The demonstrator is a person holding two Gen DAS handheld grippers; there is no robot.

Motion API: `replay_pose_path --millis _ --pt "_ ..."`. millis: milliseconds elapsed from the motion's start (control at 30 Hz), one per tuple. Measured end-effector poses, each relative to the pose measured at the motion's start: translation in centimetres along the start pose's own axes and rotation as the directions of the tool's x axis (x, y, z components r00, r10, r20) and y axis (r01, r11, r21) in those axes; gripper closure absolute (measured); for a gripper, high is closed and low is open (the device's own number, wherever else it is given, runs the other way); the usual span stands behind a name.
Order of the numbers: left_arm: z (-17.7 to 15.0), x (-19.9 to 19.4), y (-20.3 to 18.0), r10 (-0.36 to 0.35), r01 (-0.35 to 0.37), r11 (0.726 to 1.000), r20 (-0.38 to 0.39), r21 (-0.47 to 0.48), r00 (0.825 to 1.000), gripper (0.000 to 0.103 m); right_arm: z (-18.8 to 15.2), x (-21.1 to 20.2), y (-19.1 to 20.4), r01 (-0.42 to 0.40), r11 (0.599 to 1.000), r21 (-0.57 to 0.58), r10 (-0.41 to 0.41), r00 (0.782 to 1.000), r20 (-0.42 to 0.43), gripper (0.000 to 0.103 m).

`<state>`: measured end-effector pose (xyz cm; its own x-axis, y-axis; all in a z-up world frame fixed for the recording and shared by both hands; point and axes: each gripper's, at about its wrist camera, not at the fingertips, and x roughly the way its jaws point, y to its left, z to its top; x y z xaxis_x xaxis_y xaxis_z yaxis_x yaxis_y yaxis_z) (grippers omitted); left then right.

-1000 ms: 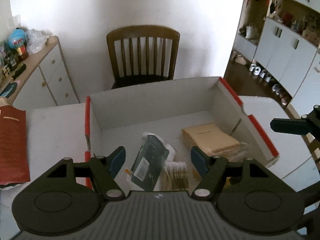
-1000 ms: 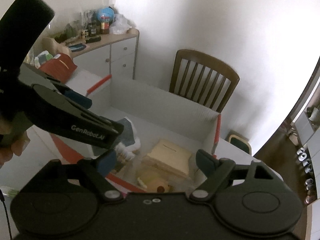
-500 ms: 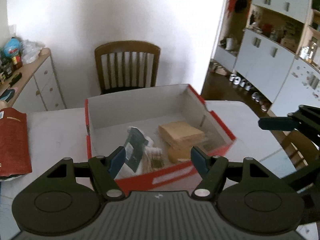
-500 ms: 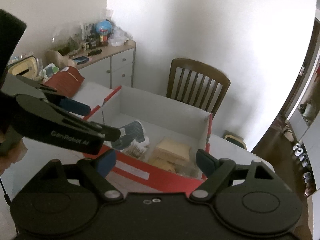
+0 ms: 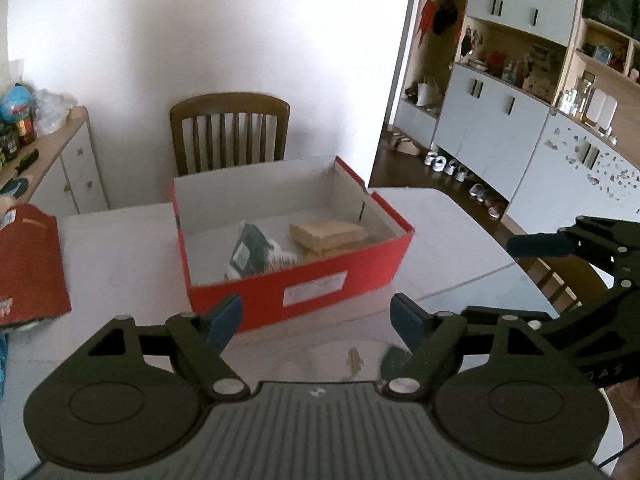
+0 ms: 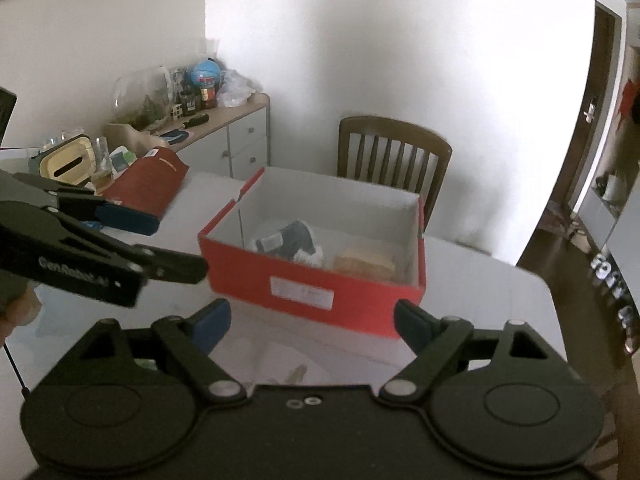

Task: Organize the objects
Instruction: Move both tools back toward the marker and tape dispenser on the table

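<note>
A red shoe box stands open on the white table. Inside lie a dark packet, a tan block and a bundle of cotton swabs. My left gripper hovers short of the box's near wall, its jaws opening with nothing between them. The right gripper hangs before the box's near corner, jaws also opening and empty. Each gripper shows at the edge of the other's view.
A red pouch lies on the table left of the box. A wooden chair stands behind it. A cluttered sideboard lines the left wall. Small scraps lie under my left gripper.
Both grippers have drawn back and up from over the box's inside to in front of its near wall. Their jaws stand a little wider.
</note>
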<state>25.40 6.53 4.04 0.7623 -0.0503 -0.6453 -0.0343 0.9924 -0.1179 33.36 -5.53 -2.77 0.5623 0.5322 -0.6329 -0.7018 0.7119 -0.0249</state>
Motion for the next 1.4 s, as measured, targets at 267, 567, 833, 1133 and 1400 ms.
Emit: replay_pose_path --millis 267,567,833,1133,1400 --pt "-4.2 -1.6 0.9 -0.033 0.032 0.999 -0.011 -0.041 0.999 0.018 -4.3 -2.0 1.5 0.005 0.999 0.037 -0.004 1.000 -0.028 0.008" --pt "-8.0 -1.5 2.7 -0.032 0.029 0.995 -0.032 -0.091 0.999 0.013 -9.7 -2.3 2.9 0.027 0.998 0.056 -0.022 0.996 -0.085 0.007" --pt "-11.4 0.0 4.5 0.021 -0.027 0.996 -0.077 -0.086 0.997 0.000 -15.1 -1.4 3.9 0.027 0.998 0.060 -0.015 0.984 -0.179 0.007" --pt "-14.3 2.3 6.6 0.075 -0.083 0.995 -0.125 -0.057 0.989 0.000 -18.1 0.3 4.6 0.001 0.999 0.055 0.013 0.968 -0.250 0.008" --pt "-15.7 4.3 7.5 0.140 -0.134 0.990 -0.154 0.052 0.978 0.000 -19.7 1.9 5.4 -0.040 0.998 0.041 0.051 0.949 -0.310 0.012"
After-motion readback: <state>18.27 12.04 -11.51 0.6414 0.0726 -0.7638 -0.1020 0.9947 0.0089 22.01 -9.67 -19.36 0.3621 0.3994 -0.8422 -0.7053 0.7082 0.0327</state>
